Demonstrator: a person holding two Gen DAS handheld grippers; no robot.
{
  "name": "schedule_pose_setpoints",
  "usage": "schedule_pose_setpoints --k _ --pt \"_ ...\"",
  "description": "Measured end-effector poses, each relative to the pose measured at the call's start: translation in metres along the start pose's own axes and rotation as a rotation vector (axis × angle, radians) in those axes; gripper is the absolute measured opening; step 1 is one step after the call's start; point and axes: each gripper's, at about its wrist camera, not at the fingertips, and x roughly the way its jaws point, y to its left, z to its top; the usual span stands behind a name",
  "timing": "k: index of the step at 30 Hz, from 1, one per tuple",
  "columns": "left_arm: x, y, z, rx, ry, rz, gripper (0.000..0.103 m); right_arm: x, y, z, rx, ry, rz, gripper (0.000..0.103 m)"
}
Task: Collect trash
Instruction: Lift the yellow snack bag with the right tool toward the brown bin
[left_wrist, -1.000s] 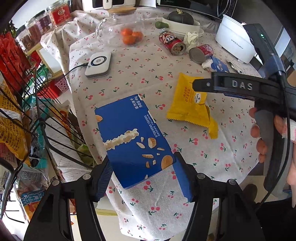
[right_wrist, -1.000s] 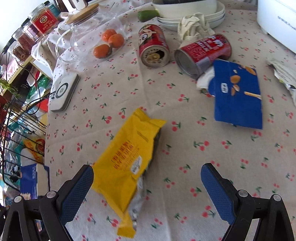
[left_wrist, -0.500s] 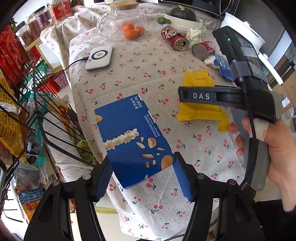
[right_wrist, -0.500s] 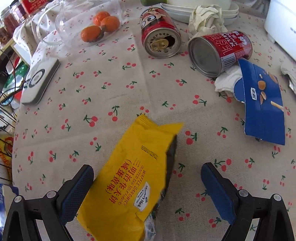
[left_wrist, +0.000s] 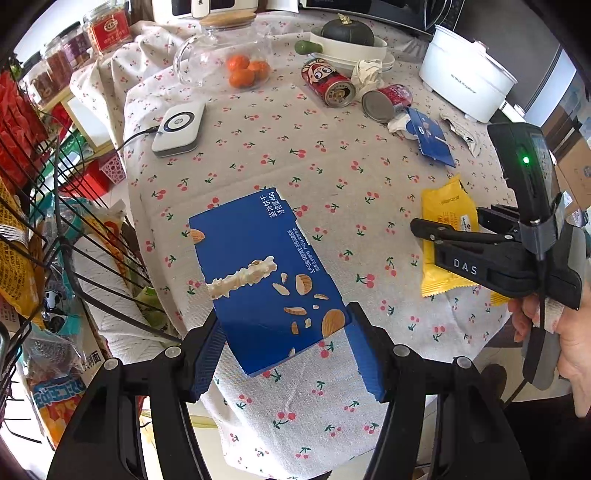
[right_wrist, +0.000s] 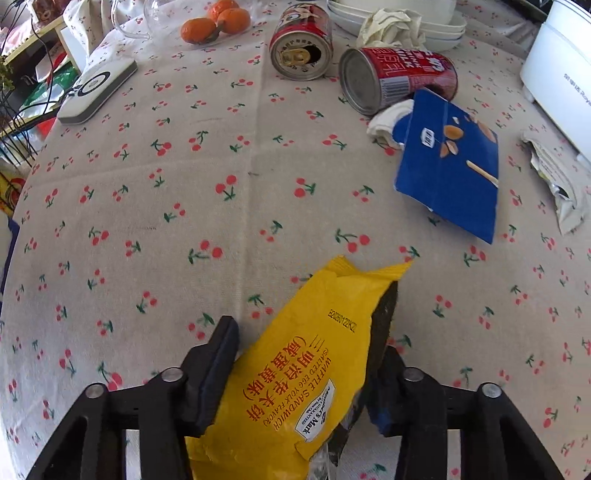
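The left gripper (left_wrist: 284, 350) is closed on a big blue snack box (left_wrist: 264, 278), with one blue pad pressed on each side of the box's near end. The box is held above the near edge of the table (left_wrist: 332, 177), which has a cloth with little red cherries on it. The right gripper (right_wrist: 303, 384) has closed in on a yellow wrapper (right_wrist: 306, 373), and both pads touch its sides. In the left wrist view, the wrapper (left_wrist: 445, 236) lies on the cloth at the right side of the table, under the right gripper's black fingers (left_wrist: 443, 236). A bit farther back lies a small torn blue box (right_wrist: 450, 166), flat on the cloth, with a crumpled white tissue (right_wrist: 386, 120) at its far end. Right behind it are two red cans on their sides, one with its bottom facing us (right_wrist: 395, 79) and one with its open top facing us (right_wrist: 301, 42). Far back are a glass jar with oranges (left_wrist: 236, 62) and a white pot (left_wrist: 467, 77). A white charger pad (left_wrist: 179, 129) sits on the left.
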Motion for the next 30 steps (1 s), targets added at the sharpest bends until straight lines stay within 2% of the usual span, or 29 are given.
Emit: schedule_pose_setpoints --k 4,7,18,30 --pt "-0.002 -0.014 0.003 0.024 -0.007 -0.004 0.066 -0.008 -0.016 -0.015 -0.018 0.017 -0.034 0.025" --pt "-0.003 -0.027 0.005 0.047 -0.012 -0.007 0.066 -0.014 -0.028 -0.025 -0.015 0.022 -0.049 0.019" --pt "-0.005 -0.074 0.015 0.113 -0.028 -0.026 0.066 -0.056 -0.077 -0.045 0.036 -0.022 -0.084 0.013" --pt "-0.005 -0.136 0.028 0.181 -0.043 -0.080 0.066 -0.102 -0.125 -0.057 0.118 -0.103 -0.086 0.013"
